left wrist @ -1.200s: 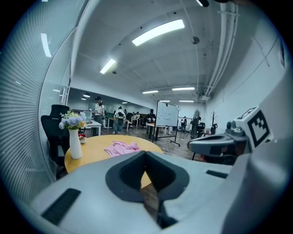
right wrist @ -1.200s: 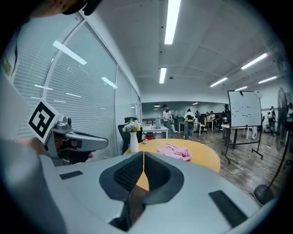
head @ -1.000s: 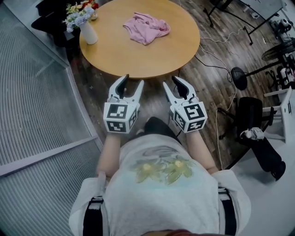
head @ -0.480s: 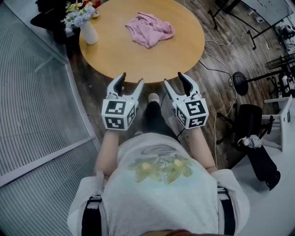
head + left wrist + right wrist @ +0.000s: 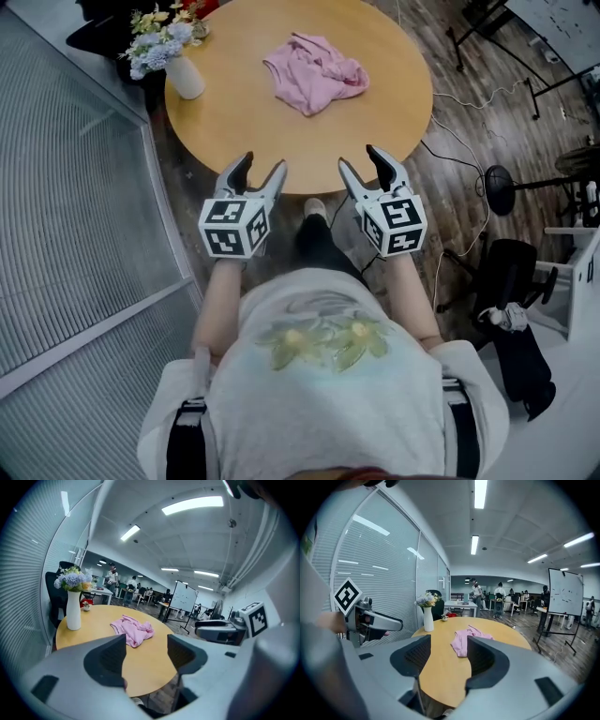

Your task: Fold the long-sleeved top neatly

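Note:
A crumpled pink long-sleeved top [image 5: 314,71] lies bunched on the far half of the round wooden table [image 5: 234,112]. It also shows in the left gripper view as the pink top [image 5: 133,630] and in the right gripper view as the pink top [image 5: 467,639]. My left gripper [image 5: 260,169] is open and empty, held above the table's near edge. My right gripper [image 5: 366,161] is open and empty beside it, also at the near rim. Both point toward the top, well short of it.
A white vase of flowers [image 5: 180,67] stands at the table's left edge. A glass wall with blinds [image 5: 66,187] runs along the left. Cables, a fan stand [image 5: 497,178] and a dark chair [image 5: 511,253] sit on the wooden floor at right. The person's leg and shoe [image 5: 314,208] are beneath the table edge.
Both grippers have moved forward to the table's near edge, and the table has come closer in the head view. Their jaws stand a little wider than a second ago.

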